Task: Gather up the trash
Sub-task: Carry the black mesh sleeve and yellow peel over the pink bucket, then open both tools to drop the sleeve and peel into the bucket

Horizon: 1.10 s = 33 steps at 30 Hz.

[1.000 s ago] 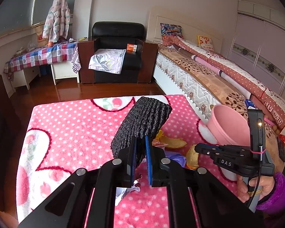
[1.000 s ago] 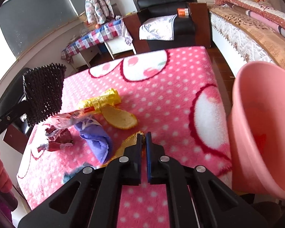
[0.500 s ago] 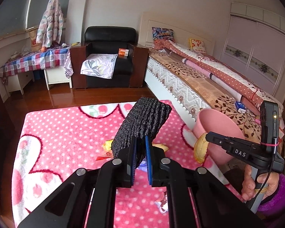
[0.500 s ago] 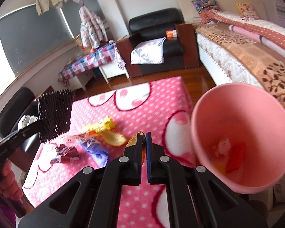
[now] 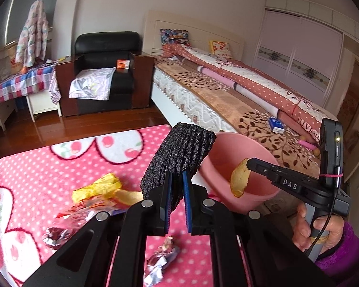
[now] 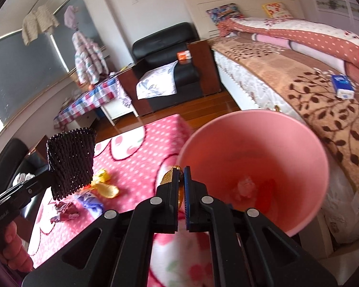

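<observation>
My left gripper (image 5: pixel 177 181) is shut on a black foam net sleeve (image 5: pixel 179 154), held above the pink dotted table cover (image 5: pixel 48 167); the sleeve also shows in the right wrist view (image 6: pixel 70 162). My right gripper (image 6: pixel 181 175) is shut on a yellow peel (image 5: pixel 239 178), held at the near rim of the pink bin (image 6: pixel 251 167); the peel (image 6: pixel 168 176) is mostly hidden by the jaws. The bin (image 5: pixel 239 157) stands off the table's right edge, with scraps (image 6: pixel 245 187) inside. A yellow wrapper (image 5: pixel 98 186), foil wrappers (image 5: pixel 161 260) and a purple piece (image 6: pixel 93 203) lie on the table.
A bed (image 5: pixel 239 91) runs along the right behind the bin, with a blue box (image 5: pixel 276 125) on it. A black armchair (image 5: pixel 105 71) and a checked side table (image 5: pixel 17 86) stand across the wooden floor. A person's hand (image 5: pixel 318 229) holds the right gripper's handle.
My right gripper has carried the peel up from the table to the bin's rim. My left gripper has lifted and swung right with the net sleeve.
</observation>
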### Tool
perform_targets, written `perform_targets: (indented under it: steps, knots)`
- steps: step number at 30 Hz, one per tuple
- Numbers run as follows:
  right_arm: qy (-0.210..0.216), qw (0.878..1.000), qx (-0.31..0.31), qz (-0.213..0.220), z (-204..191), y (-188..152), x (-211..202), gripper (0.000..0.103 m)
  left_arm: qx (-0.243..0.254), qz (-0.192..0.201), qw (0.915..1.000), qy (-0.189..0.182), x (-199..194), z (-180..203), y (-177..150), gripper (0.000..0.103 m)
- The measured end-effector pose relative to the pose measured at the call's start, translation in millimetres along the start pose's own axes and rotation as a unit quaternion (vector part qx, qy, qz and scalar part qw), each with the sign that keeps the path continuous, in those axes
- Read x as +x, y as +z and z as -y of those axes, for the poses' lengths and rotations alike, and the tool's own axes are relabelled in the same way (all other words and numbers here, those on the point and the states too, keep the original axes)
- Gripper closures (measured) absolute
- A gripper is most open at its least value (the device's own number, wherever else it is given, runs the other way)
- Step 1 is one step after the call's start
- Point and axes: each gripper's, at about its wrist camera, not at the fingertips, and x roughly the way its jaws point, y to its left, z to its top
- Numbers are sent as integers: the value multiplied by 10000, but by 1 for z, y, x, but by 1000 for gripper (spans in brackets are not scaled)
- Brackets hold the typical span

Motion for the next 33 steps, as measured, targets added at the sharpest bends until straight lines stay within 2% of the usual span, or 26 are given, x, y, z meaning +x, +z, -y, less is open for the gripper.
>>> perform_targets:
  steps: [9, 18, 33]
  knots:
    - [-283, 9989, 326, 185, 41, 5, -4, 99, 352, -163, 9987, -327, 39, 52, 16, 95]
    - [-552, 9968, 550, 198, 74, 3, 0, 98, 525, -412, 9961, -571, 76, 88, 21, 95]
    - [-680, 9953, 668, 177, 93, 1, 2, 98, 515, -697, 9942, -644, 117, 109, 23, 94]
